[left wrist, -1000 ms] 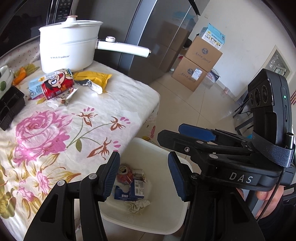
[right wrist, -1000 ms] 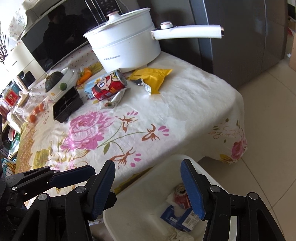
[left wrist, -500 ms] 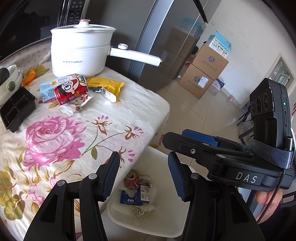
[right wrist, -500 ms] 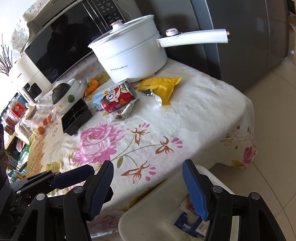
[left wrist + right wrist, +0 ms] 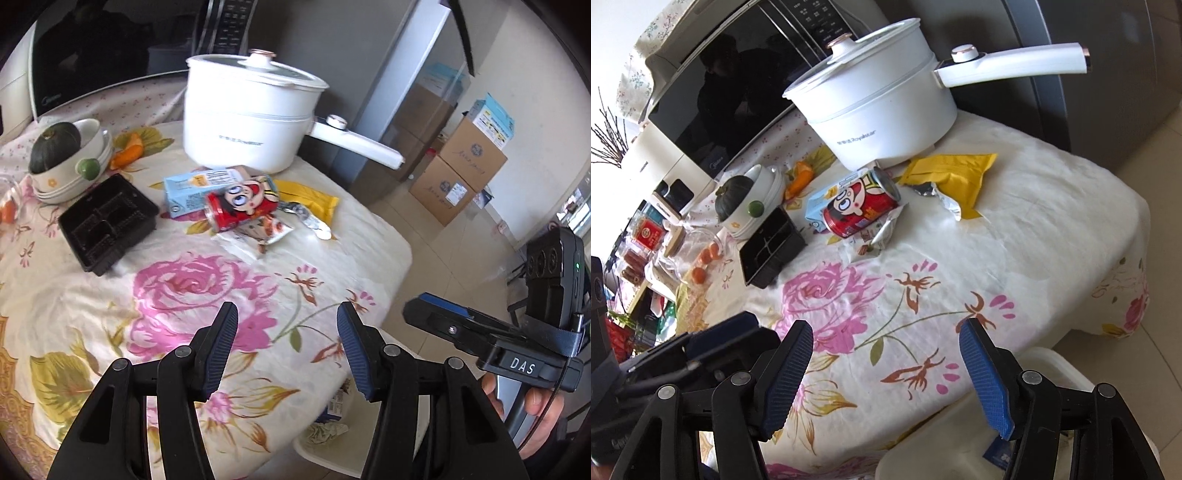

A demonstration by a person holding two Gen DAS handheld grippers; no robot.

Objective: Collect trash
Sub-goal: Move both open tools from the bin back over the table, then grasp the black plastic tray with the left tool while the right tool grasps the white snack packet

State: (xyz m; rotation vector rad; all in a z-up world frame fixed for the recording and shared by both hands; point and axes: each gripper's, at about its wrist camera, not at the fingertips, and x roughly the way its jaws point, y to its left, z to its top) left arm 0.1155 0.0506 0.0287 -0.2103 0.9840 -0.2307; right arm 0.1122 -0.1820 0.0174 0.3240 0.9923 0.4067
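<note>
On the flowered tablecloth [image 5: 192, 280] lie a red cartoon can [image 5: 242, 205] [image 5: 862, 210], a light-blue carton [image 5: 192, 190] [image 5: 818, 205], a torn snack wrapper [image 5: 264, 236] [image 5: 881, 232], a yellow packet [image 5: 308, 199] [image 5: 955, 171] and a black plastic tray [image 5: 107, 221] [image 5: 772, 251]. The white bin [image 5: 960, 435] [image 5: 332, 439] stands below the table's near edge with trash inside. My left gripper [image 5: 288, 347] is open and empty over the cloth. My right gripper [image 5: 886, 369] is open and empty above the table edge; it also shows in the left wrist view [image 5: 491, 336].
A white electric pot [image 5: 251, 114] [image 5: 882, 110] with a long handle stands behind the trash. A bowl with a squash [image 5: 62, 155] sits left, a microwave [image 5: 731, 99] behind. Cardboard boxes [image 5: 461, 173] stand on the floor at the right.
Both grippers have lifted from over the bin and swung toward the tabletop; the trash pile now sits nearer centre and the bin has dropped to the bottom edge. Both stay open.
</note>
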